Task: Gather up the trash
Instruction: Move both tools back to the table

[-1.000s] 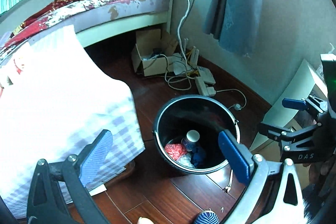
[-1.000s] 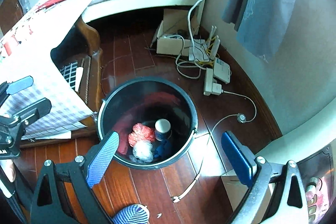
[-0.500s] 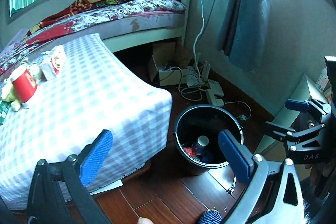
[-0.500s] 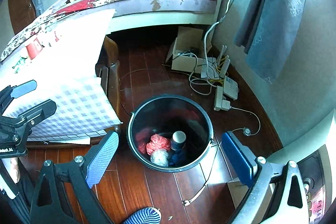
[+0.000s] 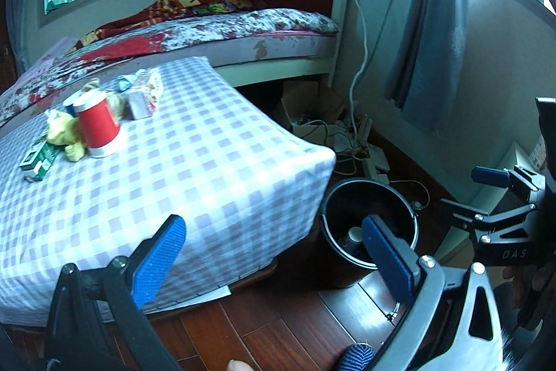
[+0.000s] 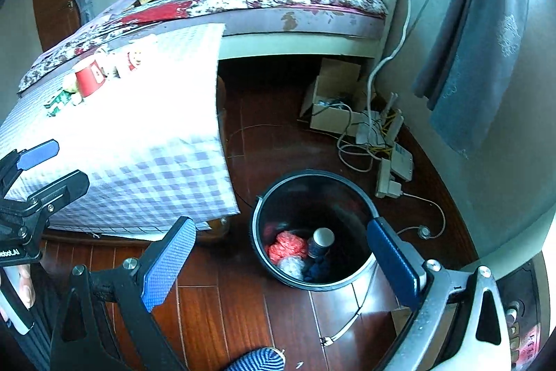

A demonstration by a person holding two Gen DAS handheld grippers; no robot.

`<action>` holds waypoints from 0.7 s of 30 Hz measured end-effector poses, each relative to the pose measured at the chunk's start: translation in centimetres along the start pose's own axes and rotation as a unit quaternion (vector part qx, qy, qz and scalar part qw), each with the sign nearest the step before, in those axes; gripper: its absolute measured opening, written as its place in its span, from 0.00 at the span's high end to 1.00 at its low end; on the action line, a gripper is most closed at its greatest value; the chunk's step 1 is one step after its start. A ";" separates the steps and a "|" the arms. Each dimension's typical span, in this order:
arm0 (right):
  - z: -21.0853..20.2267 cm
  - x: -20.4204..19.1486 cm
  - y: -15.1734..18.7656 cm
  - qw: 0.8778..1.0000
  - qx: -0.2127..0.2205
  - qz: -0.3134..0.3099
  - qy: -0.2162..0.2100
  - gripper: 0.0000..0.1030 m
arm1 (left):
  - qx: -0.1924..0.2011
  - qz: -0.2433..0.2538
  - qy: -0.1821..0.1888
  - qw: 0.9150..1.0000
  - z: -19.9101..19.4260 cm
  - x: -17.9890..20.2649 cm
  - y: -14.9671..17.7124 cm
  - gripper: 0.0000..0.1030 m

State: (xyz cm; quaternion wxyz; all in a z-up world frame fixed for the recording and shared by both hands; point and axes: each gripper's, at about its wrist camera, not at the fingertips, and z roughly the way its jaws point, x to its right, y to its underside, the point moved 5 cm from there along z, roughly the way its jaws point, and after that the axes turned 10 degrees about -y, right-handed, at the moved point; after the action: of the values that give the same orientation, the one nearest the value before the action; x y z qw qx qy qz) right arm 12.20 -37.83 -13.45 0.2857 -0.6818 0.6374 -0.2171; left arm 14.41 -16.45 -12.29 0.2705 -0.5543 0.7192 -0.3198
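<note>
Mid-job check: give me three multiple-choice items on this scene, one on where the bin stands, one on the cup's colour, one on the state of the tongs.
1. Where is the bin?
A. on the bed
B. on the floor by the table corner
C. on the table

2. What colour is the cup on the table?
A. red
B. black
C. yellow

3. How are the left tongs and right tongs?
A. both gripping trash
B. one open, one shut
C. both open, empty

Answers: 1 B, bin stands on wooden boards; 2 A, red sides; 3 C, pads wide apart, nothing between.
</note>
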 end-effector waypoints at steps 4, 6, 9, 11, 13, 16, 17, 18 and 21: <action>0.8 -2.1 -0.8 1.000 -0.001 -0.019 -0.019 0.03 | 0.002 -0.025 -0.022 0.999 -0.4 -2.9 0.0 0.01; 1.3 -3.5 -1.4 0.999 -0.002 -0.031 -0.029 0.03 | 0.003 -0.033 -0.032 0.999 -0.5 -4.3 0.0 0.01; 2.0 -5.6 -2.4 0.998 0.000 -0.044 -0.045 0.03 | 0.007 -0.045 -0.052 0.998 -0.7 -6.7 0.1 0.01; 2.4 -7.1 -3.2 0.997 0.001 -0.053 -0.057 0.03 | 0.009 -0.053 -0.065 0.996 -1.0 -8.5 0.2 0.01; 3.0 -9.0 -3.9 0.995 0.000 -0.060 -0.076 0.03 | 0.011 -0.059 -0.078 0.995 -1.2 -10.0 0.4 0.01; 4.0 -11.5 -4.9 0.993 -0.002 -0.074 -0.096 0.03 | 0.011 -0.073 -0.096 0.993 -1.5 -12.5 0.7 0.01; 4.4 -12.7 -5.2 0.991 -0.003 -0.080 -0.105 0.03 | 0.011 -0.077 -0.101 0.992 -1.6 -13.3 0.9 0.01; 4.8 -13.6 -5.4 0.990 -0.005 -0.085 -0.113 0.03 | 0.010 -0.082 -0.107 0.991 -1.7 -14.2 1.0 0.01; 5.9 -16.2 -6.1 0.986 -0.010 -0.098 -0.132 0.03 | 0.008 -0.092 -0.121 0.988 -1.8 -16.5 1.5 0.01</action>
State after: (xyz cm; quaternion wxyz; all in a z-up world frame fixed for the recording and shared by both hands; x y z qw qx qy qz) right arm 19.18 -20.89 -12.67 0.3377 -0.7664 0.5265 -0.1462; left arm 16.07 0.09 -11.67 0.3294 -0.6510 0.6242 -0.2795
